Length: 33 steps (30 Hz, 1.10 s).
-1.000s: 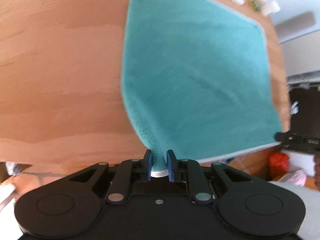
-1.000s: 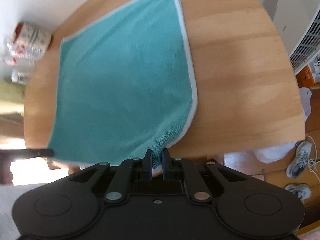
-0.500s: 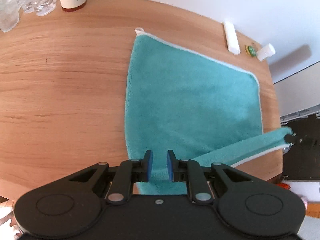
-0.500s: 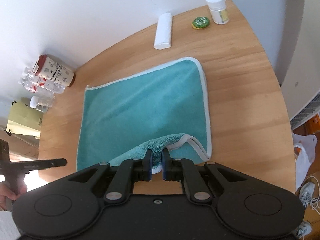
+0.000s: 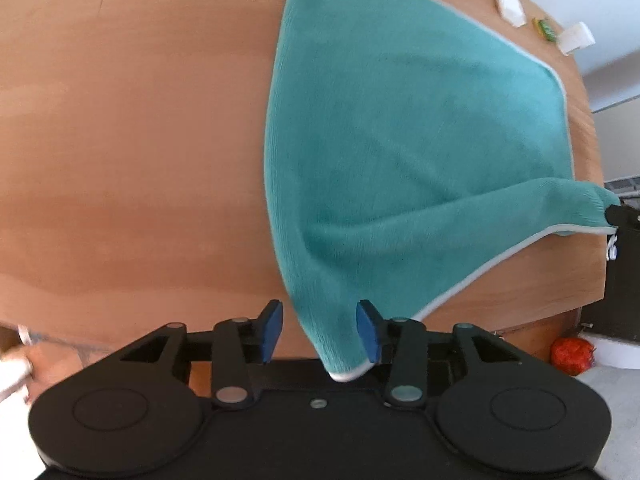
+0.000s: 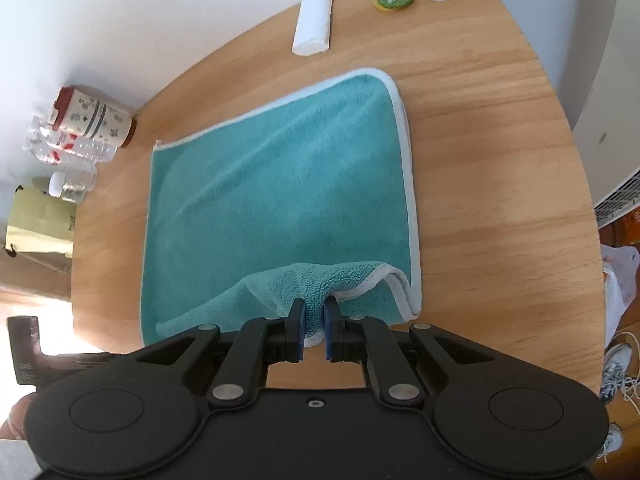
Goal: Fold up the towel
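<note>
Towel (image 6: 280, 196) flat on desk (image 6: 500, 160), near edge lifted. Right gripper (image 6: 313, 328) pinched on near right corner. Left gripper (image 5: 318, 330) spread wide, near left corner lying loose between jaws. Fold runs forward, toward far hem.

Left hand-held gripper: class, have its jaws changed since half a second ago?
Yes. The left hand-held gripper has opened; its blue pads now stand apart, and the towel corner lies loose between them.

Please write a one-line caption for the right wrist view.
Right gripper pinches the teal towel corner, lifted above the wooden table.
</note>
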Motion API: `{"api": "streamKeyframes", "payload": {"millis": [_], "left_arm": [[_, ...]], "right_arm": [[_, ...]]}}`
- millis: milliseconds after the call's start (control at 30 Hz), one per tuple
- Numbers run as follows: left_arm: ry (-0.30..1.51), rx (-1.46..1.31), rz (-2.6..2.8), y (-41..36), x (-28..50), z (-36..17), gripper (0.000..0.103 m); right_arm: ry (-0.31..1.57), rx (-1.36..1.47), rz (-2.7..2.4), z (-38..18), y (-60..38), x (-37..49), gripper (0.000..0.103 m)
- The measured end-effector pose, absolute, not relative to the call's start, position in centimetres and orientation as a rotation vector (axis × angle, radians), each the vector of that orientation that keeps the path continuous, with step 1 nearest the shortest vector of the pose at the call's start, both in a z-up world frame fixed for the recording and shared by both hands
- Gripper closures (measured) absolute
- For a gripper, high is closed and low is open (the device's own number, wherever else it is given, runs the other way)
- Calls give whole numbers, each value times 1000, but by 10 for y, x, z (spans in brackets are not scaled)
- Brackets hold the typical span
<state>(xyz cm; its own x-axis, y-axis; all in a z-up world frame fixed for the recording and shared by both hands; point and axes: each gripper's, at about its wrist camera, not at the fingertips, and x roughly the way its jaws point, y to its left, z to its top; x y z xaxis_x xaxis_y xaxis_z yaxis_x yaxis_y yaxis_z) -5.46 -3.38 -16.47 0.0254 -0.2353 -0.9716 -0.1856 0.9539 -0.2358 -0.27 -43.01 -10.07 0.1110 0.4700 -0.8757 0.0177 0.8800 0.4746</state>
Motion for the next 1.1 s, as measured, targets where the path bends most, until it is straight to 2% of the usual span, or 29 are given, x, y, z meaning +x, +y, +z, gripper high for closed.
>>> {"api": "streamKeyframes", "payload": {"millis": [200,333,367,400,567,800,933,1100], "left_arm": [[1483,-402,21,-38,-66,-167,60],[1477,-444,52,-46,-72,-167,77],[1473,-444,61,-50,-74,-167,86],[1468,-445,70,-53,-76,-168,88],[1414,-440,106,-61,-82,-160,92],[1333,-488,105,-58,-80,-133,92],[1276,-601,71,-42,-61,-121,93],[1219,-589,76,-31,-25,-102,93]], "right_arm": [[1457,403,413,-105,-432,-1,93],[1472,404,447,-108,-437,1,93],[1471,404,458,-108,-439,1,93],[1470,405,466,-108,-441,2,93],[1451,406,516,-109,-449,3,93],[1412,461,533,-102,-460,1,93],[1373,514,515,-94,-461,9,93],[1310,543,486,-84,-456,27,93]]}}
